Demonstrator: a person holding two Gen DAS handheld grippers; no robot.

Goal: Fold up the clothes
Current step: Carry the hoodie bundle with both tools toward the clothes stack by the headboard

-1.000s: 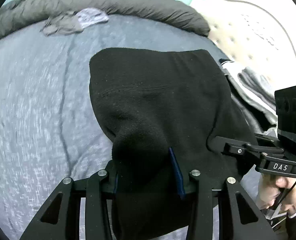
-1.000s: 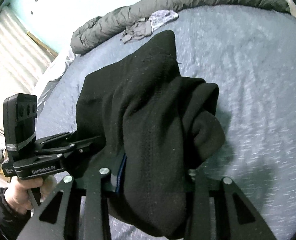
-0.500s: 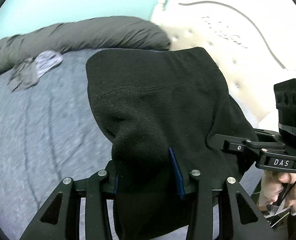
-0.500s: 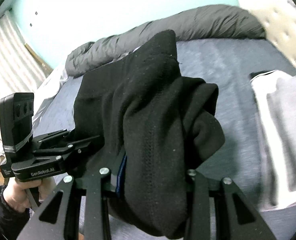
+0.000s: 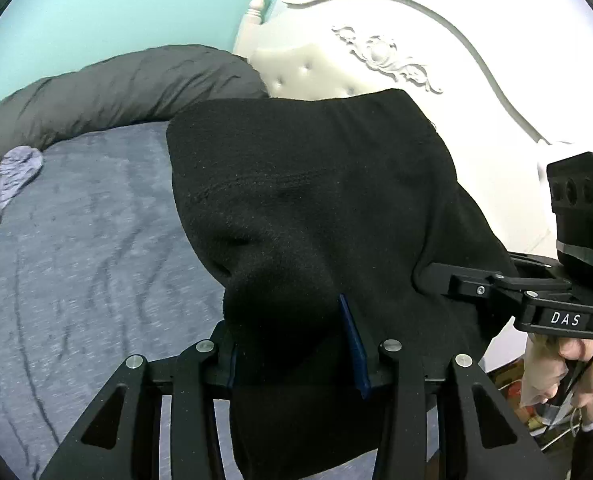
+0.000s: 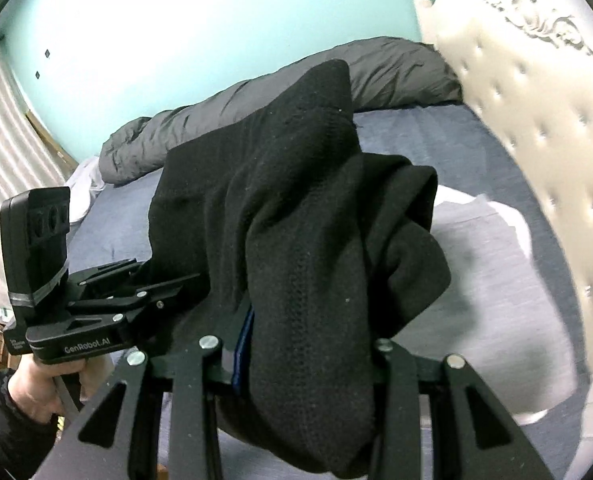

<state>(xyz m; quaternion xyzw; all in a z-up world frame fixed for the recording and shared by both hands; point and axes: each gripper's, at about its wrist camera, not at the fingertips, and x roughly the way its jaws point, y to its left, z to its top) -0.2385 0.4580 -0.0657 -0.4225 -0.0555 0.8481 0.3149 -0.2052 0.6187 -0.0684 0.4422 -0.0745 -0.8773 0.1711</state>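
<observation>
A thick folded black garment [image 5: 312, 208] hangs in the air between both grippers, above the bed. My left gripper [image 5: 292, 344] is shut on one end of it; the cloth bulges over the blue pads and hides the fingertips. My right gripper [image 6: 308, 352] is shut on the other end of the black garment [image 6: 296, 200], which drapes over and below its fingers. Each wrist view shows the other gripper at its edge, held by a hand: the right gripper [image 5: 448, 276] in the left wrist view and the left gripper [image 6: 168, 284] in the right wrist view.
The bed [image 5: 76, 248] has a blue-grey sheet and a rolled dark grey duvet [image 5: 116, 88] along its far side. Small grey clothes [image 5: 12, 176] lie at the far left. A folded light grey pile [image 6: 492, 280] lies near the white tufted headboard [image 6: 536, 140].
Both grippers have lifted with the black garment and swung toward the headboard end of the bed. The grip on the cloth looks the same.
</observation>
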